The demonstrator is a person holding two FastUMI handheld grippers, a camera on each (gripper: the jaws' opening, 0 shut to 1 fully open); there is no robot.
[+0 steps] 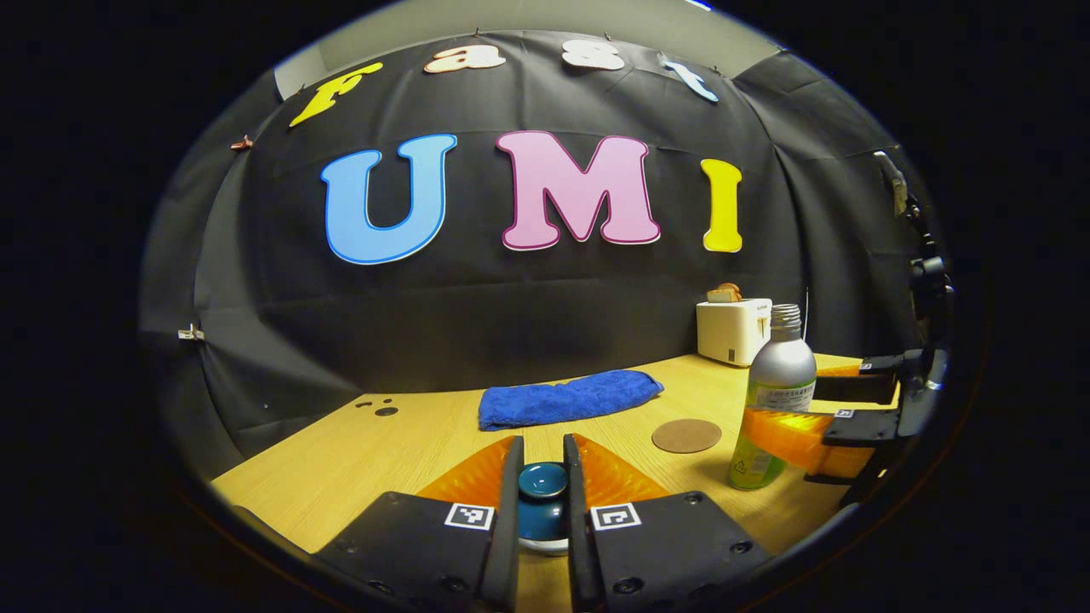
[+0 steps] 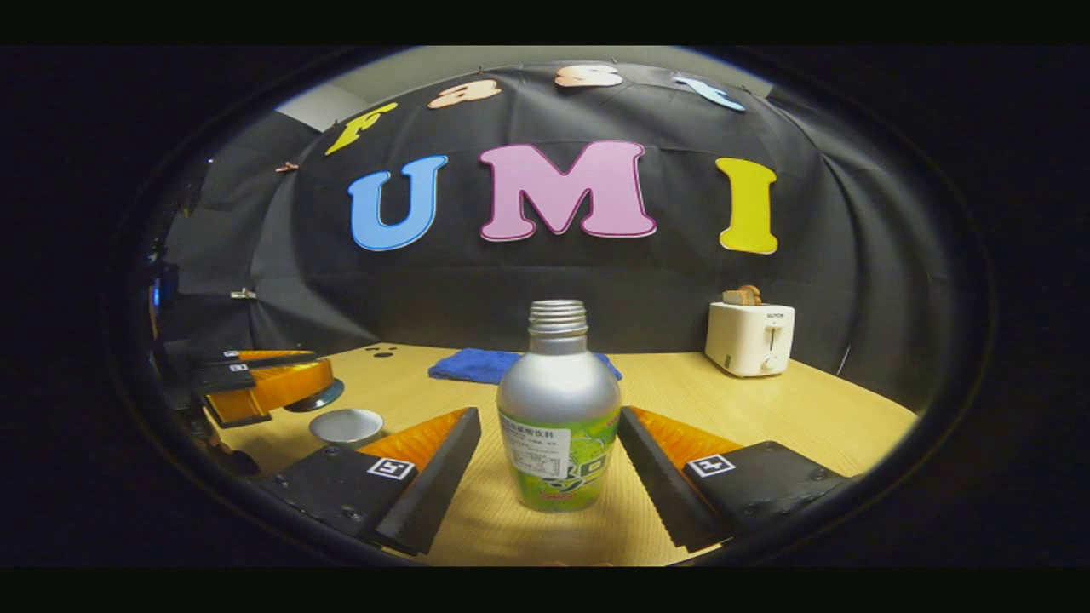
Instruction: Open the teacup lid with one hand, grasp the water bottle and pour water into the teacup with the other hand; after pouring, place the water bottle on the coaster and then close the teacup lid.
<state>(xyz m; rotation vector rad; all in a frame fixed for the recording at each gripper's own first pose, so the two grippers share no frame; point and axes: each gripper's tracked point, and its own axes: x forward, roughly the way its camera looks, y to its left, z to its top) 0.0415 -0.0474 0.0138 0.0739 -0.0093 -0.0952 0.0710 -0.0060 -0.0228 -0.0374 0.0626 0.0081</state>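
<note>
Left gripper (image 1: 542,485) clamped on the teacup lid (image 1: 542,479) by its knob; in the right gripper view the lid is up off the cup (image 2: 346,425). Right gripper (image 2: 549,464) open, fingers either side of the bottle (image 2: 559,409), not touching. Bottle upright on the table (image 2: 749,409), cap off. Coaster (image 1: 686,435) bare, left of bottle. Blue towel (image 1: 566,398) and toaster (image 2: 749,338) at back.

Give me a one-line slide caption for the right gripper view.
Right claw open around the upright, uncapped water bottle on the table; teacup uncovered at left.
</note>
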